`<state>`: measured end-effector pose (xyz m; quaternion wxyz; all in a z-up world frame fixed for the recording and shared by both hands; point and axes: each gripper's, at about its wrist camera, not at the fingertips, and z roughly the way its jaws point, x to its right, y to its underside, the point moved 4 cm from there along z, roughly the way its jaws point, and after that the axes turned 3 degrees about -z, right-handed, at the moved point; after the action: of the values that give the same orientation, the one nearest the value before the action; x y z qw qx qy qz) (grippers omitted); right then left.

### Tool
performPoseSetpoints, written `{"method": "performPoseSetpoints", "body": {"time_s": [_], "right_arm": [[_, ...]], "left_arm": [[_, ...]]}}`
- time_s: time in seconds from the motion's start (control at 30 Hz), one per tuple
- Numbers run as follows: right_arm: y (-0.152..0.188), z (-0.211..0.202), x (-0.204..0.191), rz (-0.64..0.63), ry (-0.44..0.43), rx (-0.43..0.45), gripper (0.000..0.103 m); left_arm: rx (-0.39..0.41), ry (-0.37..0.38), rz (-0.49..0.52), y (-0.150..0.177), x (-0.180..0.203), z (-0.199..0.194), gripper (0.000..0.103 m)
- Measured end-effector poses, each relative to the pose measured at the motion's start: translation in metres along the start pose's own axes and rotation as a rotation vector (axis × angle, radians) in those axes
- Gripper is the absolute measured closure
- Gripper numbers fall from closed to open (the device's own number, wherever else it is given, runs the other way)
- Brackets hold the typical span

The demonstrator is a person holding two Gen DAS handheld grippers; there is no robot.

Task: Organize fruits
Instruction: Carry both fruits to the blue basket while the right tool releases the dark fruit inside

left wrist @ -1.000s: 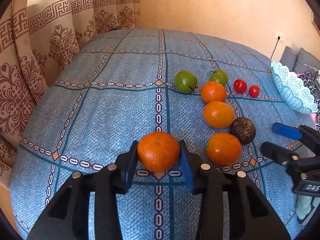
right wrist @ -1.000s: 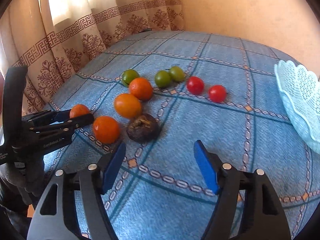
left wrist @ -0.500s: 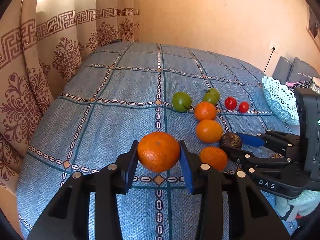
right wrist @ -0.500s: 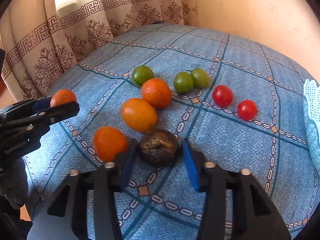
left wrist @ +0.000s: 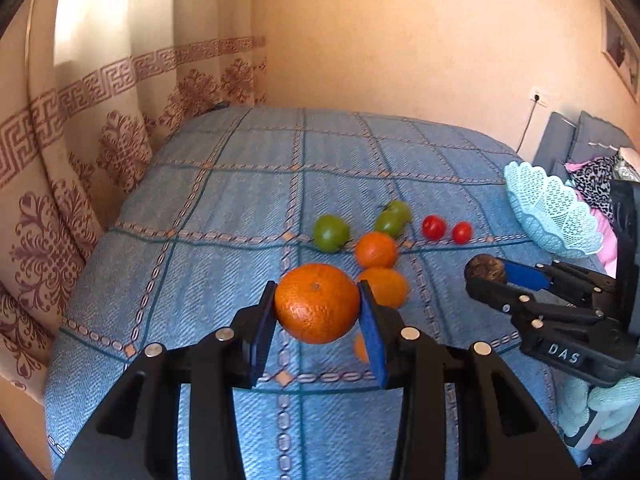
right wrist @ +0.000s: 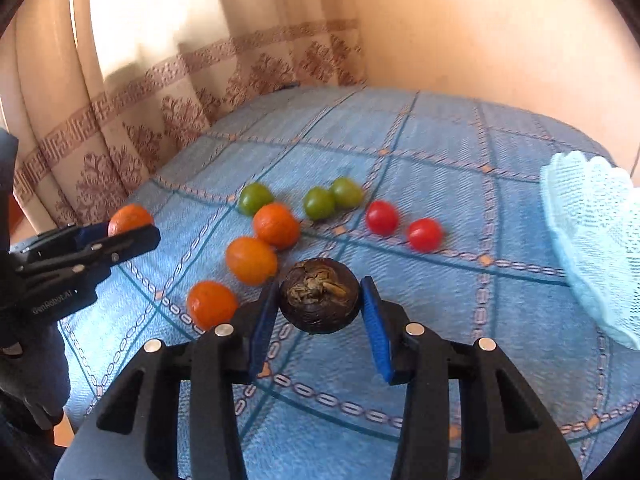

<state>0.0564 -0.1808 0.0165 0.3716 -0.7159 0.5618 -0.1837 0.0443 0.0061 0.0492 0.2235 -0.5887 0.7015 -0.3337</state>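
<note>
Both hands had come up off the bed since a second earlier, each with fruit aboard! The right gripper (right wrist: 320,316), spread wide over bare bedspread (right wrist: 460,152) back then, had just been closing, and now it pinched the dark wrinkled fruit (right wrist: 319,295) between its blue pads, clear of the cloth. The left gripper (left wrist: 318,322) was clamped on the big orange (left wrist: 317,302), carried higher than before.

Left behind on the bedspread were three oranges (right wrist: 251,260), three green fruits (right wrist: 255,198) and two red tomatoes (right wrist: 424,234), loosely grouped around twelve o'clock from the right gripper.

And the target, you'd judge, was the pale blue lace bowl (right wrist: 592,232). From the right gripper it lay at about two o'clock, close by at the bed's edge; from the left gripper it sat at two o'clock as well, but farther, beyond the right gripper. So the right hand looked nearer and likely first to drop, swinging rightward; the left would have to cross behind it.
</note>
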Motion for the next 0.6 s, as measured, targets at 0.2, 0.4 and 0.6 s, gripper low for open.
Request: {"method": "performPoseSetpoints", "body": {"time_s": [0.2, 0.4, 0.6], "right_arm": [[-0.009, -0.038, 0.038, 0.065, 0.075, 0.088, 0.06], [-0.01, -0.073, 0.089, 0.13, 0.161, 0.152, 0.06], [-0.004, -0.095, 0.136, 0.195, 0.248, 0.174, 0.06]], "left_arm": [[0.025, 0.028, 0.05, -0.016, 0.036, -0.005, 0.063], [0.036, 0.084, 0.087, -0.032, 0.077, -0.004, 0.063], [0.033, 0.132, 0.131, -0.044, 0.123, 0.002, 0.063]]}}
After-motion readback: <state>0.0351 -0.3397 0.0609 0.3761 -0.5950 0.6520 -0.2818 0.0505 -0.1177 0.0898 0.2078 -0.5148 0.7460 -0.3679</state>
